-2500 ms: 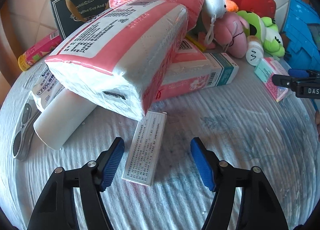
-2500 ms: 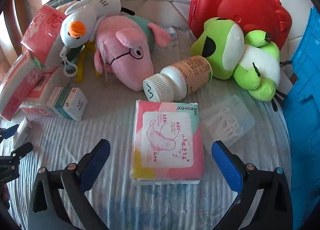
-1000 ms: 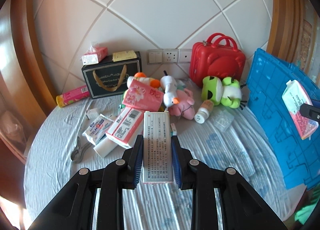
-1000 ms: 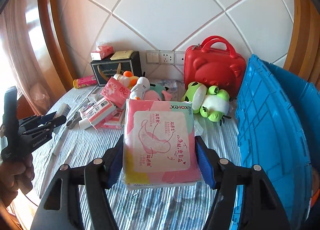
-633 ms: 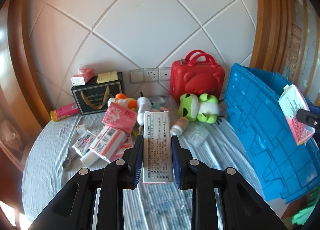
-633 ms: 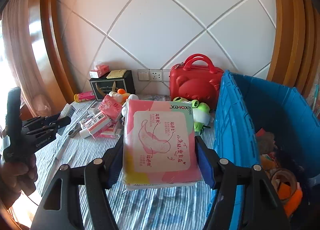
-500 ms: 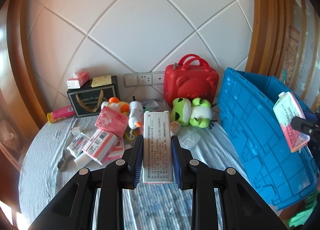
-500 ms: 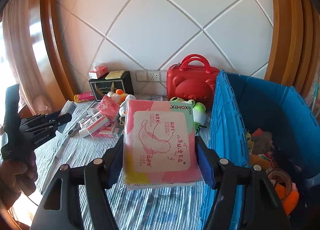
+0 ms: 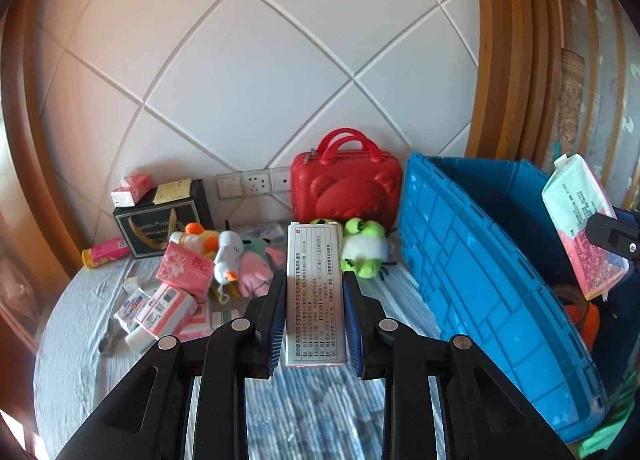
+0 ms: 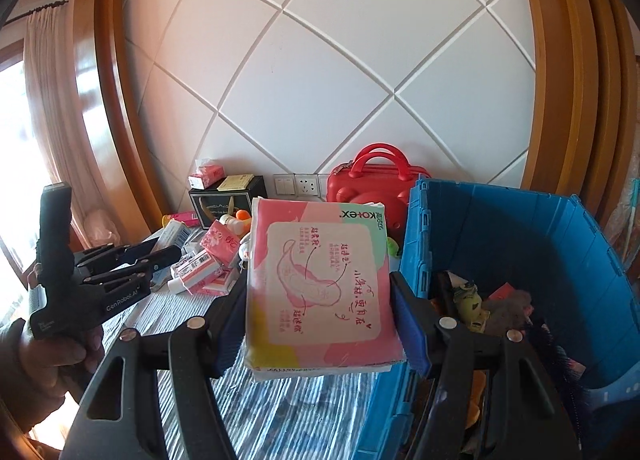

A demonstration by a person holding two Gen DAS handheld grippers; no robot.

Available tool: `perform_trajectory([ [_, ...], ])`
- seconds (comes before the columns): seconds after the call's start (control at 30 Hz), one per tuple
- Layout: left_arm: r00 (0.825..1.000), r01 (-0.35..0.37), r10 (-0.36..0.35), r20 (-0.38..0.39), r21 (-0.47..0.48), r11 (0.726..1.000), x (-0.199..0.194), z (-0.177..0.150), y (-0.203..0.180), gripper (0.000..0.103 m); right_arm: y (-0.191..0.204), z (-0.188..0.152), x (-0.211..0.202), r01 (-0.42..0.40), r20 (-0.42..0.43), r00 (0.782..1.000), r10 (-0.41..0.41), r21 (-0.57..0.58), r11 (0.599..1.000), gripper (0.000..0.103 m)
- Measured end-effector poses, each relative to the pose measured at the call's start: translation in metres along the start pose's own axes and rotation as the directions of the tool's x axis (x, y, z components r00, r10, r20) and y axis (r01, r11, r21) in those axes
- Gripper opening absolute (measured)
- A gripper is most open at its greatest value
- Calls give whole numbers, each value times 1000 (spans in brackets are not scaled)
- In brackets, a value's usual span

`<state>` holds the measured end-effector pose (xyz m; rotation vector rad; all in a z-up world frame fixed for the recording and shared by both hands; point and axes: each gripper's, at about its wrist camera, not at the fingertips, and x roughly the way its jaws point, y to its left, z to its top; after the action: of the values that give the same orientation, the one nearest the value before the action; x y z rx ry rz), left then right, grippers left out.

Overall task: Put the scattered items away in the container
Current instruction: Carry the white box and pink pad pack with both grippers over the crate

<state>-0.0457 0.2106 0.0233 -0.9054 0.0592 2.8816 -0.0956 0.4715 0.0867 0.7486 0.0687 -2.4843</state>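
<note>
White wall panels with diagonal grooves stand behind a round table [image 9: 72,340] that has a striped grey cloth on it. At the right side of the table stands a blue crate [image 10: 520,228], and inside it lie some small things, among them an orange one, but they are too dim to name. The left gripper [image 9: 316,320] is raised above the table and its blue pads [image 9: 276,324] press on both long sides of a flat white box [image 9: 316,292] with printed text, so it is closed on the box. The right gripper [image 10: 320,324] holds a pink pad pack [image 10: 320,284] between its pads in the same way, at the near left corner of the crate, partly over the cloth and just beside the crate wall. In the left wrist view the same pack [image 9: 580,228] shows at the far right, above the open crate. On the table lie more things: a red case [image 9: 346,190] against the wall, a green frog toy [image 9: 364,252] in front of it, a pink pig toy [image 9: 252,276], a white duck toy [image 9: 228,256], pink tissue packs [image 9: 184,268], a black gift box [image 9: 160,220] and a pink tube [image 9: 106,252] near the left edge. The person's left hand [image 10: 44,360] grips the handle of the left gripper [image 10: 112,272].
</note>
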Motion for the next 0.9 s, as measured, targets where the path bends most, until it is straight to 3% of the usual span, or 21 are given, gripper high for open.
perform_trajectory([
  [0.43, 998, 42, -46, 50, 69, 997, -6, 35, -88, 26, -73, 1, -40, 6, 43, 999, -8, 51, 999, 65],
  [0.9, 983, 165, -177, 47, 187, 968, 6, 64, -198, 26, -152, -20, -75, 83, 35, 995, -89, 162, 983, 65],
])
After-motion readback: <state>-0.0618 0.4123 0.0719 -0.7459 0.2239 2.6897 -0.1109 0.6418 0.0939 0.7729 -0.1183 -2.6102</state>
